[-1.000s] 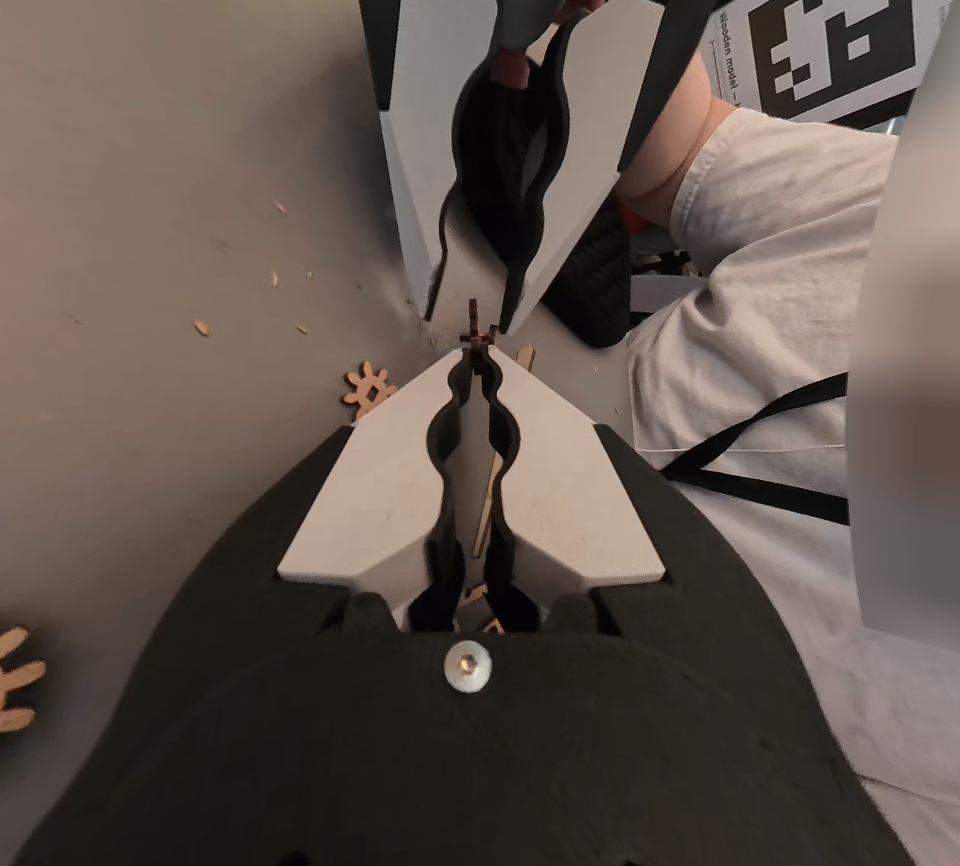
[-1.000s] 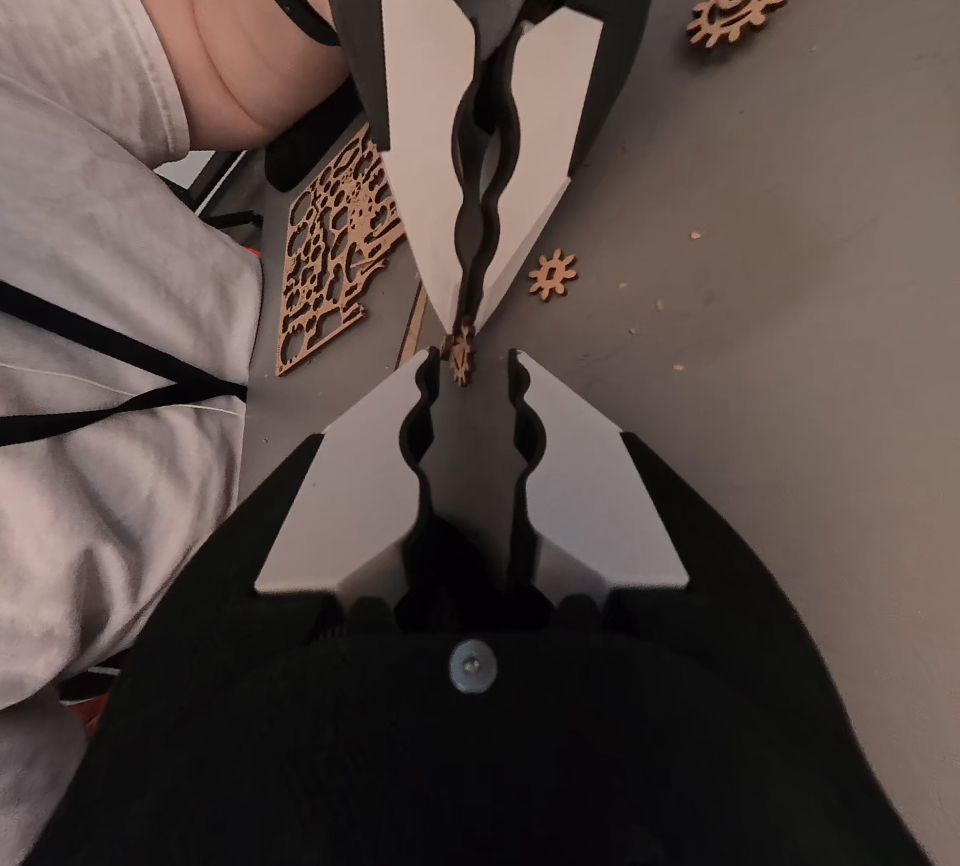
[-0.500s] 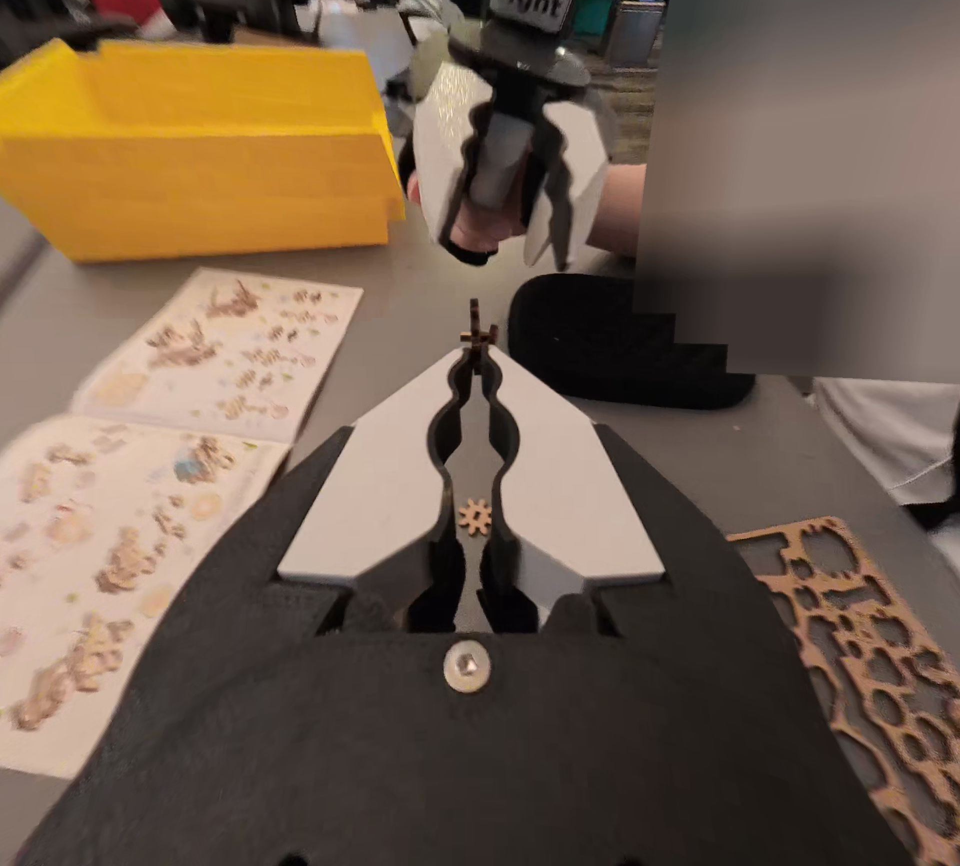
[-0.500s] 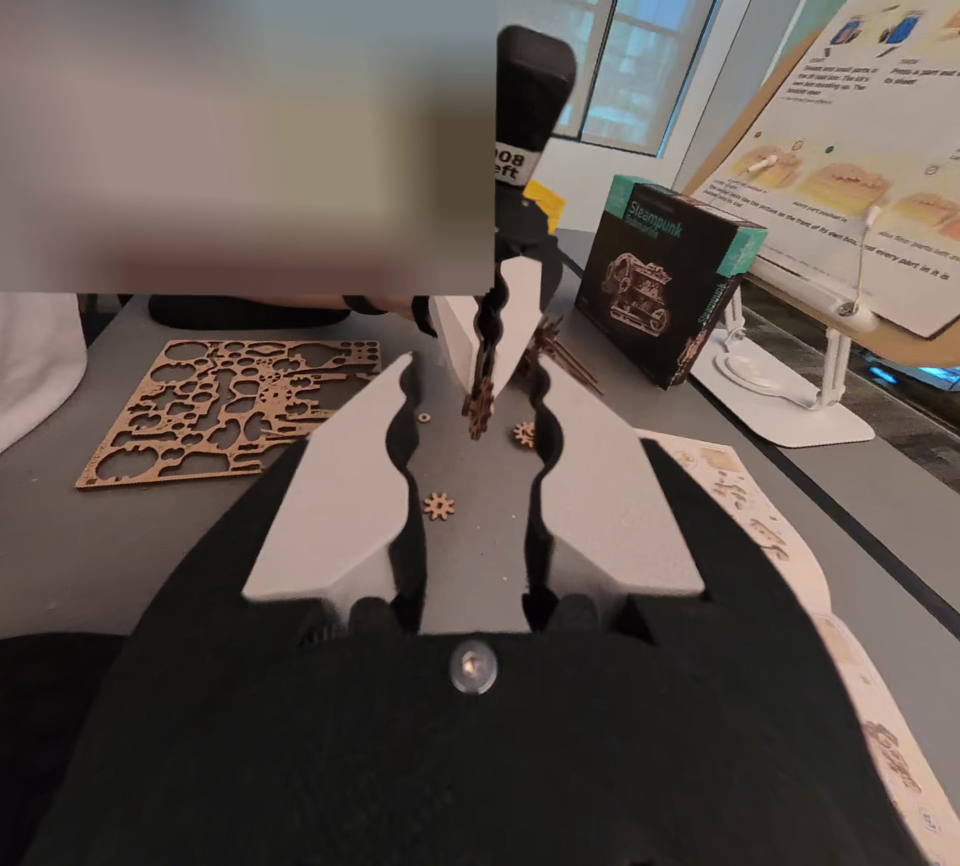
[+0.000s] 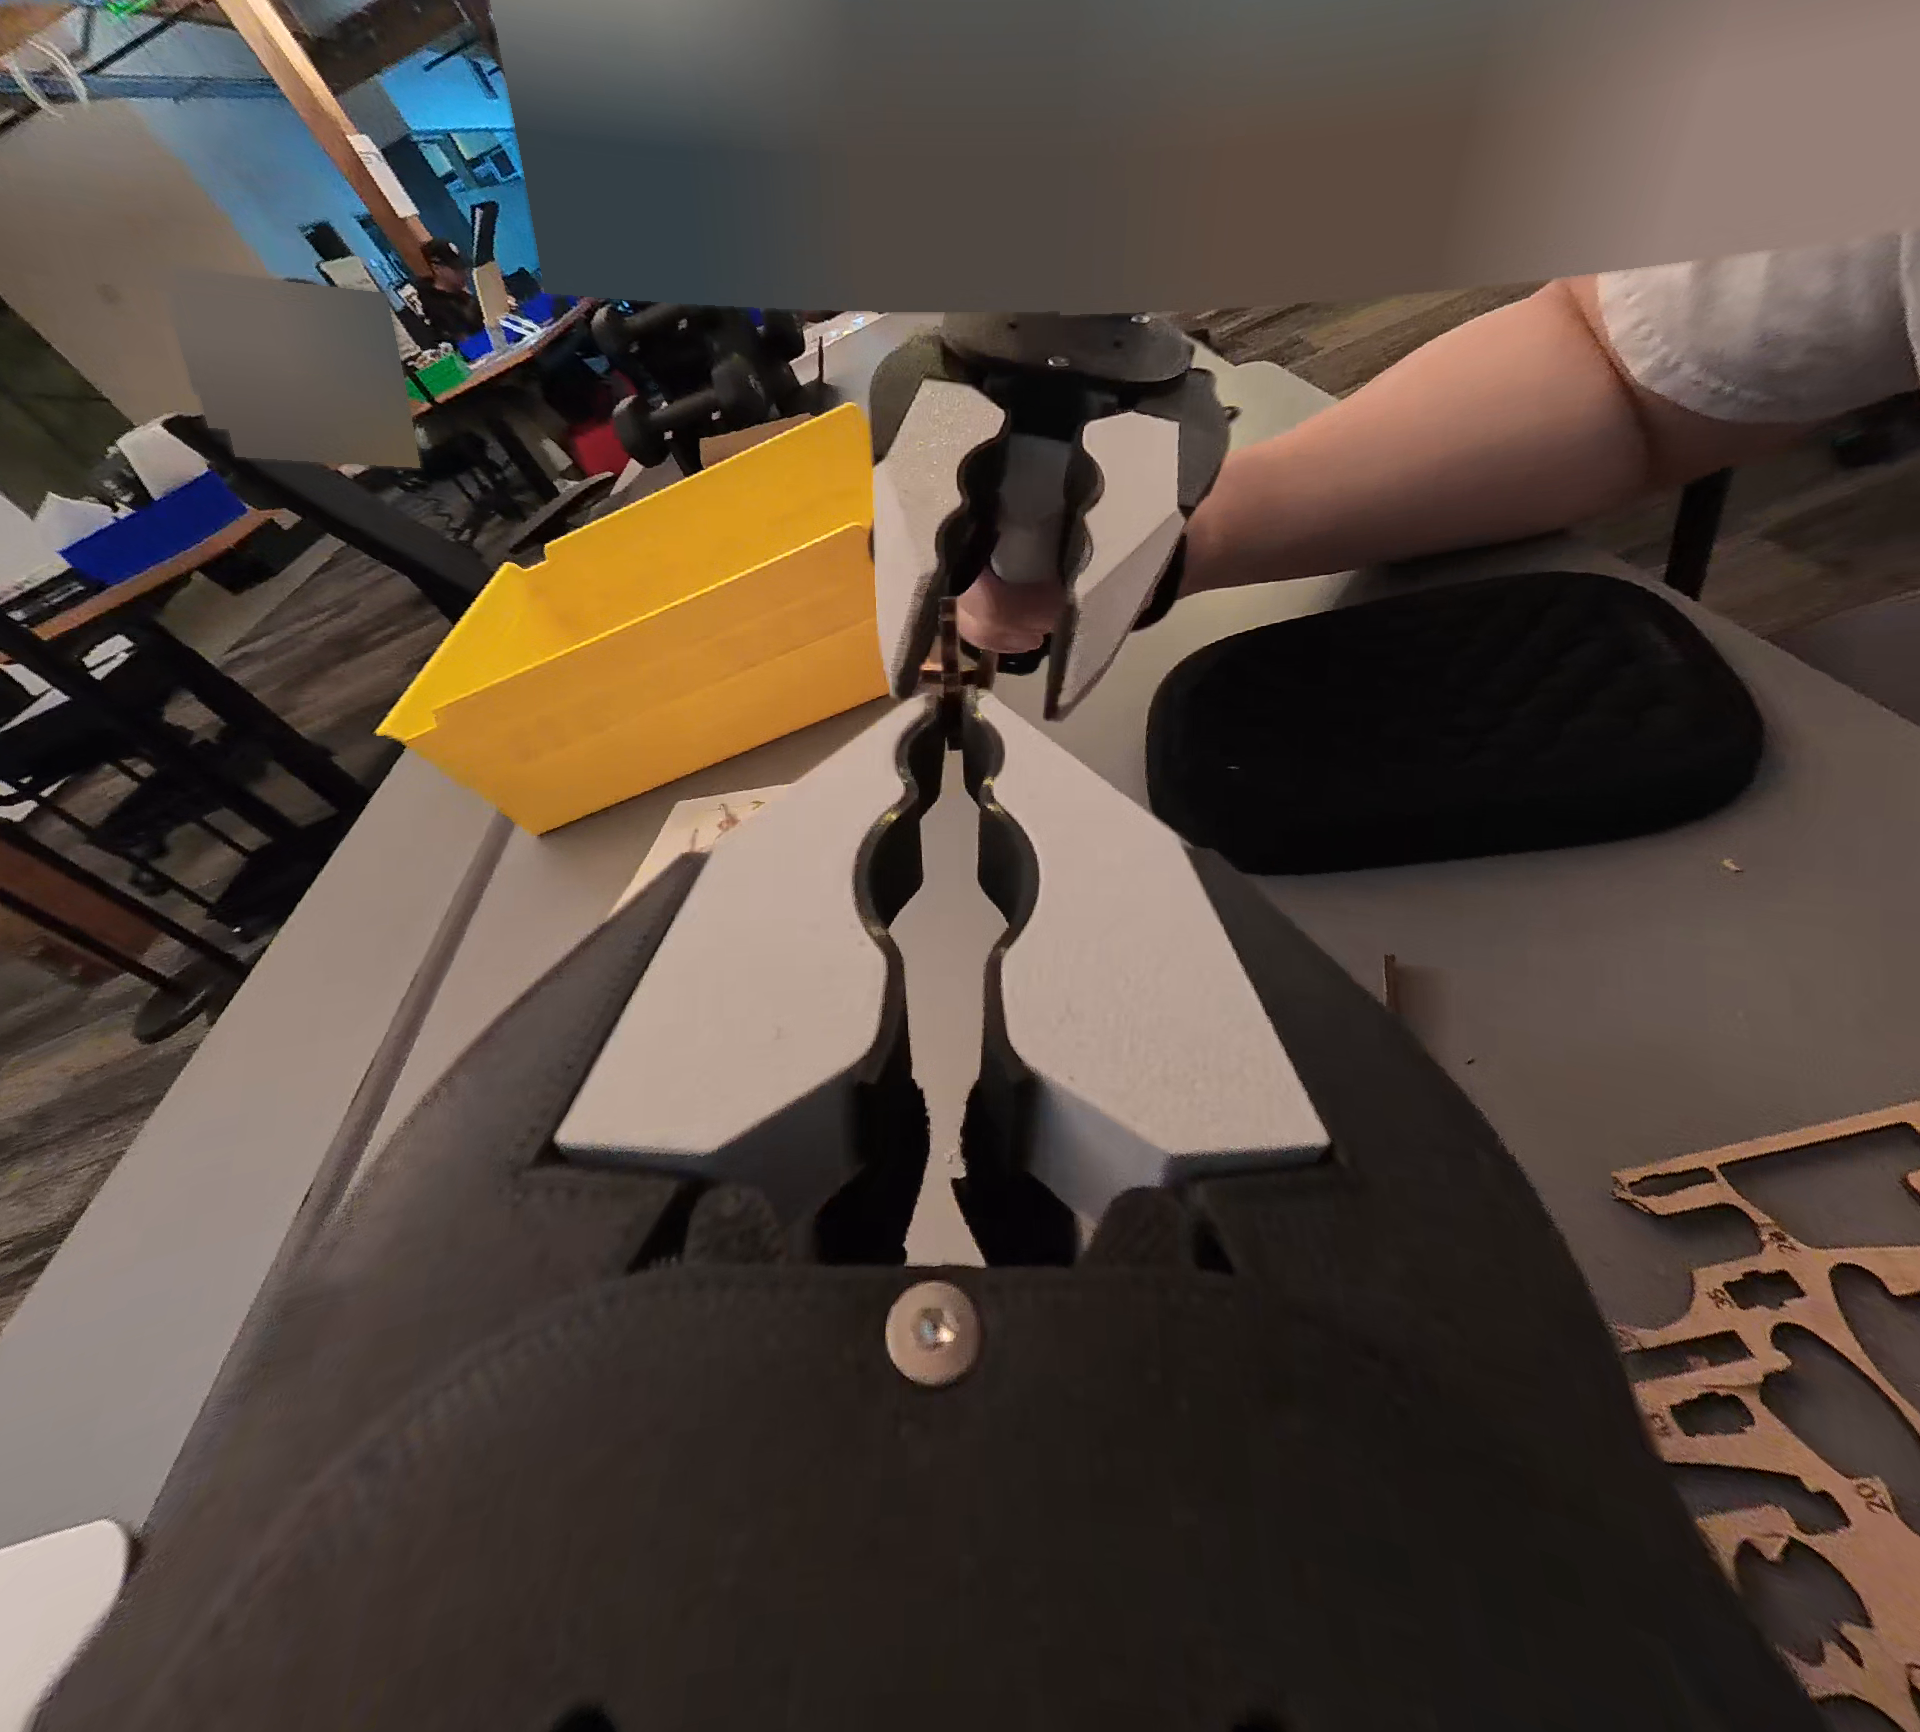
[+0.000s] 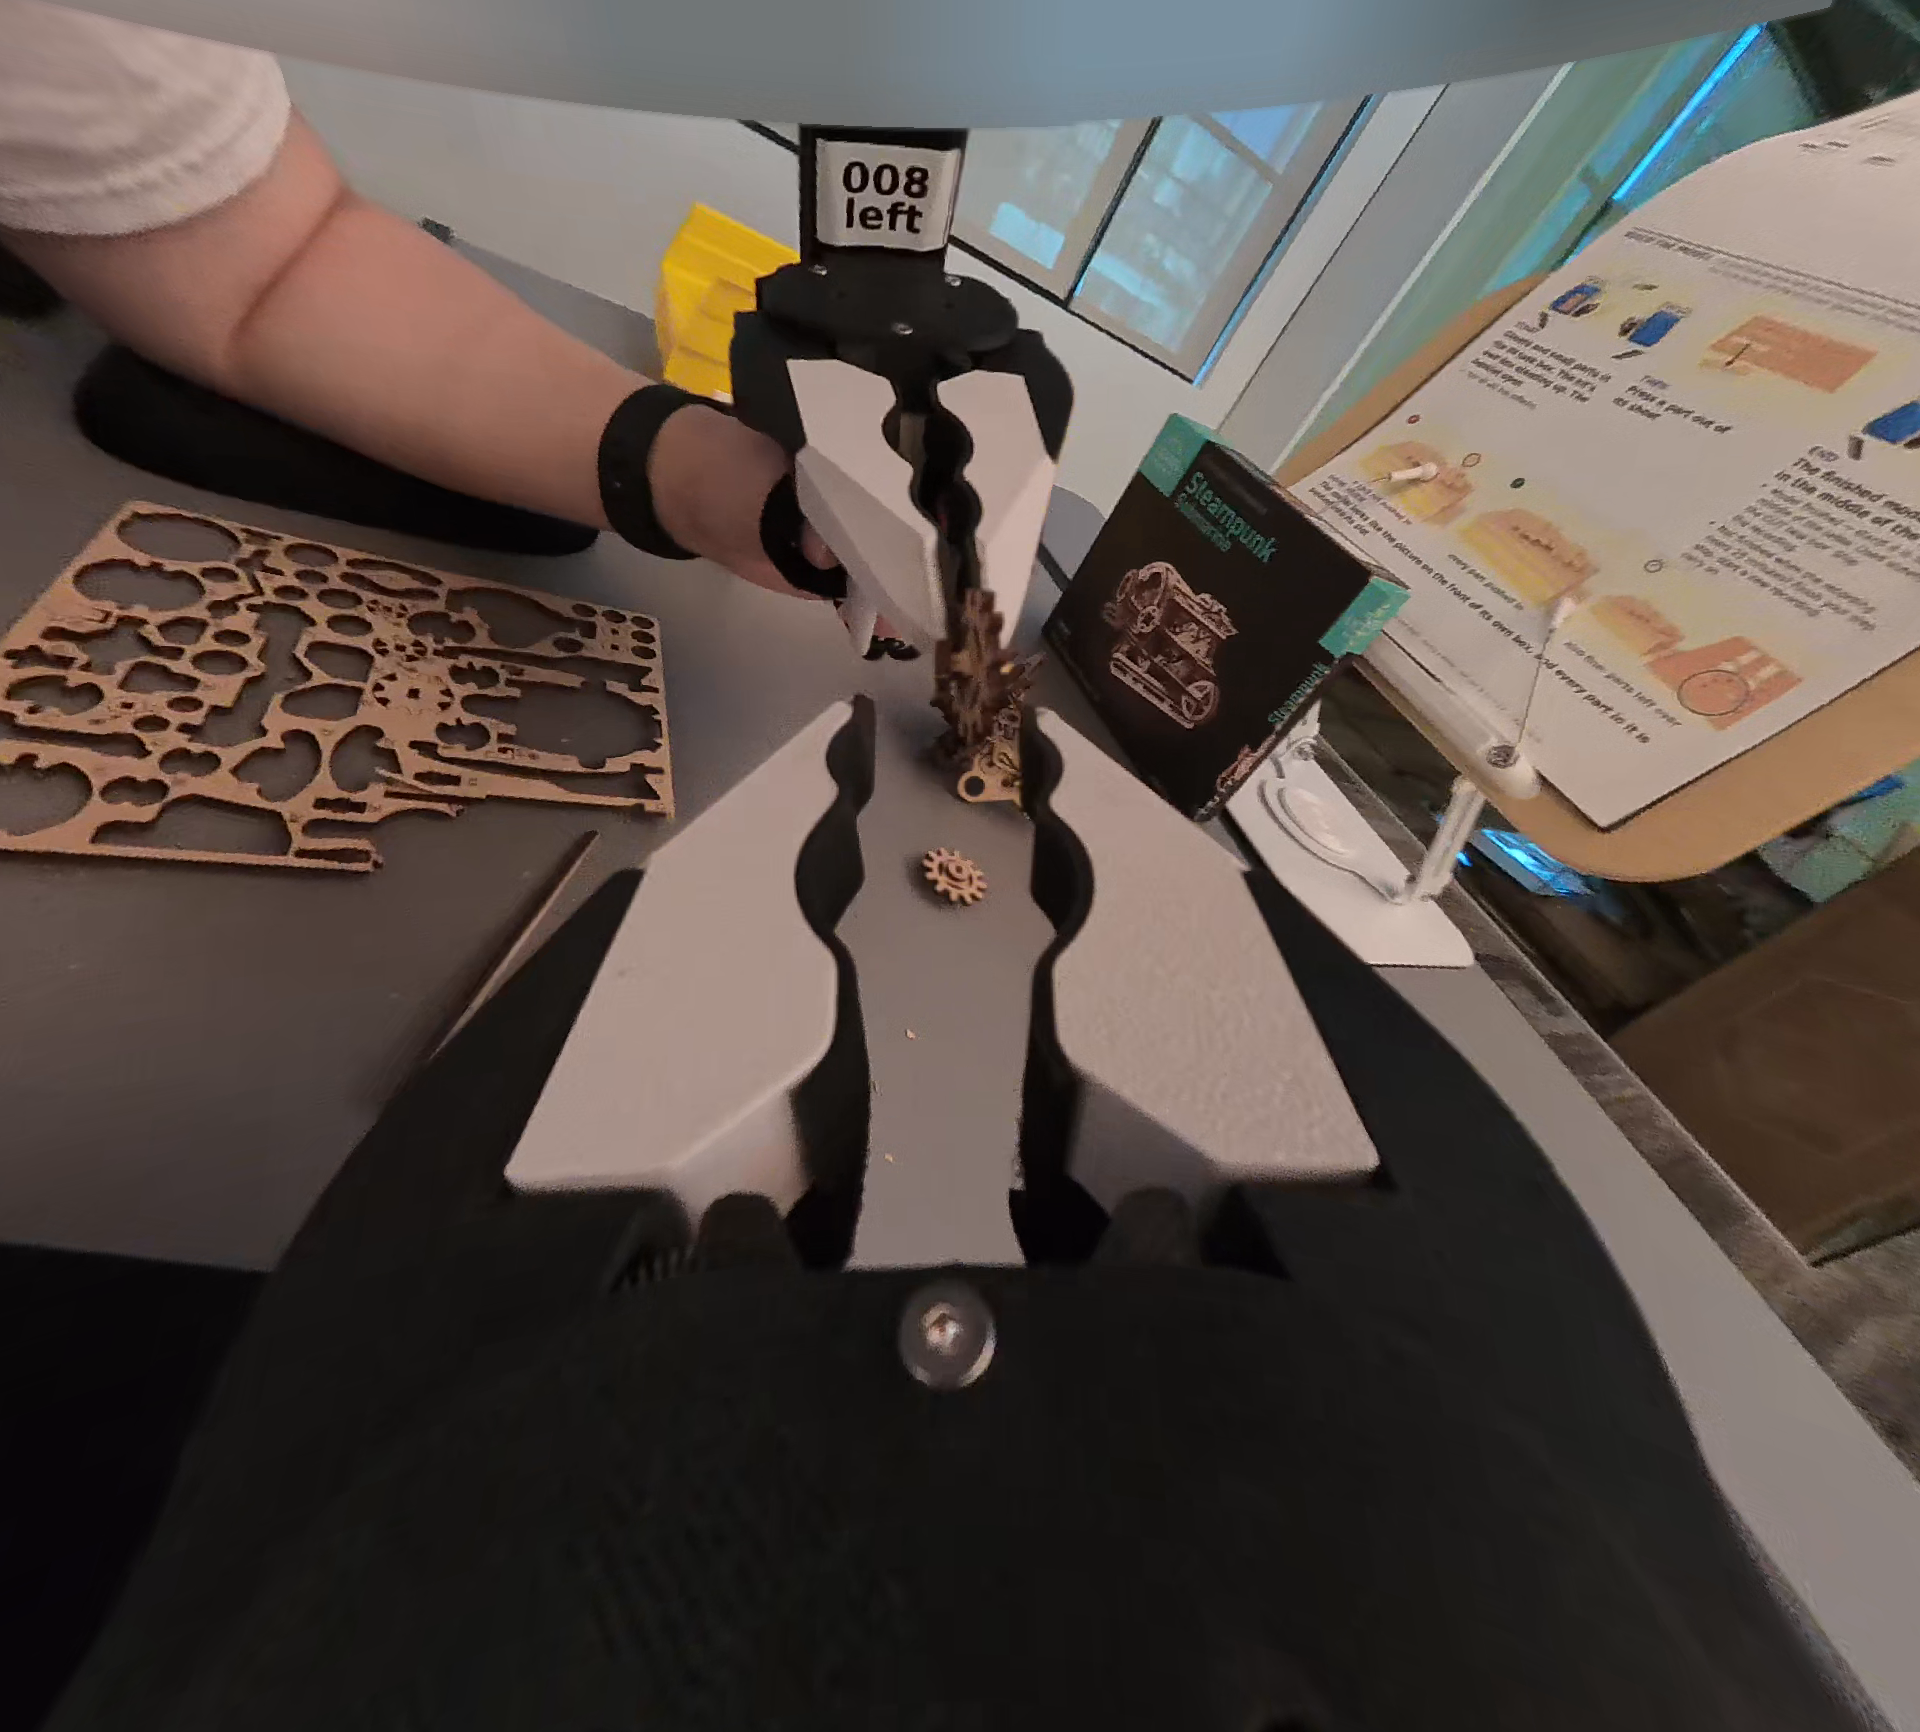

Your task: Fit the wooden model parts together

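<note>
left hand-held gripper (image 5: 943,726): clenched on my small wooden sub-assembly (image 6: 971,643), held above mid-worktop (image 6: 208,1007).
right hand-held gripper (image 6: 945,752): released, empty, facing it.
loose gear (image 6: 952,874): flat on worktop below, not yet fitted.
punched sheet (image 6: 312,685): near left edge, mostly emptied.
progress: i judge early; much assembly left.

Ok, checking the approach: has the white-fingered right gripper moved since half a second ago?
Yes. The right gripper has come nearer: its open fingertips now flank the wooden piece clamped in the left gripper.
</note>
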`<action>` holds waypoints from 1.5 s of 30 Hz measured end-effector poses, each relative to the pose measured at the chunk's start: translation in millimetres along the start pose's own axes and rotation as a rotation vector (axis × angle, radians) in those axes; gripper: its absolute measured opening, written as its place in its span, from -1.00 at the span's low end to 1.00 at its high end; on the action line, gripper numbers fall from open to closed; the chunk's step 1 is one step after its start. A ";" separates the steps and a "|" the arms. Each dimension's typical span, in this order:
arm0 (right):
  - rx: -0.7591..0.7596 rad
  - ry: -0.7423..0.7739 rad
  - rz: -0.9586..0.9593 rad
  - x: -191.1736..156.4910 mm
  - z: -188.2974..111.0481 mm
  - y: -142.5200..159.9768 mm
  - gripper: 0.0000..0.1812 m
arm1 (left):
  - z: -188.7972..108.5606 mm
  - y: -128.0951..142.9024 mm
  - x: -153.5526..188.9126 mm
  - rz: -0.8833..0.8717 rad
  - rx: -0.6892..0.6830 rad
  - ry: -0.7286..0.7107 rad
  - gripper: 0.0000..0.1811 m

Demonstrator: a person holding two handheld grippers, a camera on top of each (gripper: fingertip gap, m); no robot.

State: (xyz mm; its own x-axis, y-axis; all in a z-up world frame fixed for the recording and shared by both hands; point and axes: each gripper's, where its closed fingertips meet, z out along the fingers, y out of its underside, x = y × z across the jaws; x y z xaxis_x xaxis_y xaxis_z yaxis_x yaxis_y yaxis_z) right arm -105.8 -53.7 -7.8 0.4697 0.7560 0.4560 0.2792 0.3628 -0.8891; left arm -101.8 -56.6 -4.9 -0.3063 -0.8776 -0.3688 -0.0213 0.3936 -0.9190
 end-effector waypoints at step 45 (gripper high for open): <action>-0.174 -0.042 -0.029 -13.1 6.9 17.3 -0.94 | 2.0 21.8 14.2 0.131 -0.165 0.052 -0.92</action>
State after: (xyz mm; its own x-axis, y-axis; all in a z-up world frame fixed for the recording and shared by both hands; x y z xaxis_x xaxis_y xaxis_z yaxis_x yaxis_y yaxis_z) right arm -112.9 -53.6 -29.4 0.4250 0.7699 0.4761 0.4349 0.2876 -0.8533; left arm -104.7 -61.1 -30.4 -0.3651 -0.8024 -0.4720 -0.1318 0.5465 -0.8270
